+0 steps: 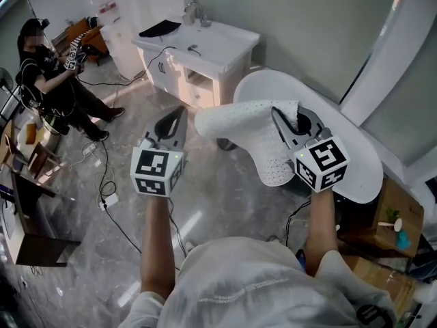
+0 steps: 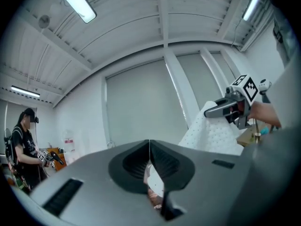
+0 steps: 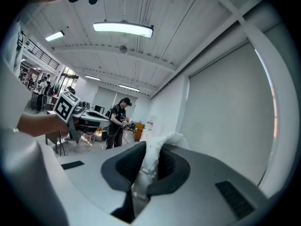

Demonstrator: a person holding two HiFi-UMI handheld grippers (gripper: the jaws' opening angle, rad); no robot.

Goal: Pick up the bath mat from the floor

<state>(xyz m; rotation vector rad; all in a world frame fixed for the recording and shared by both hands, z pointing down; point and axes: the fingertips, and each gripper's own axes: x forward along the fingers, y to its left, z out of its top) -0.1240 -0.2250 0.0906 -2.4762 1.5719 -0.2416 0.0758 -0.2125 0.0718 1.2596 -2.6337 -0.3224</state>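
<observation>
The white dotted bath mat (image 1: 254,134) hangs in the air, clear of the floor, with one edge pinched in my right gripper (image 1: 278,113). In the right gripper view the jaws are shut on a bunched fold of the mat (image 3: 151,157). My left gripper (image 1: 179,112) is raised just left of the mat's free end, a little apart from it. Its jaws meet in a thin line (image 2: 149,144) and I see nothing gripped between them. From the left gripper view the mat (image 2: 211,132) droops below the right gripper (image 2: 225,110).
A white bathtub (image 1: 365,173) lies behind the mat on the right. A white vanity with a sink (image 1: 205,46) stands at the back. A person (image 1: 51,74) sits at far left. Cables (image 1: 104,183) trail over the marble floor. Cardboard boxes (image 1: 399,217) stand at right.
</observation>
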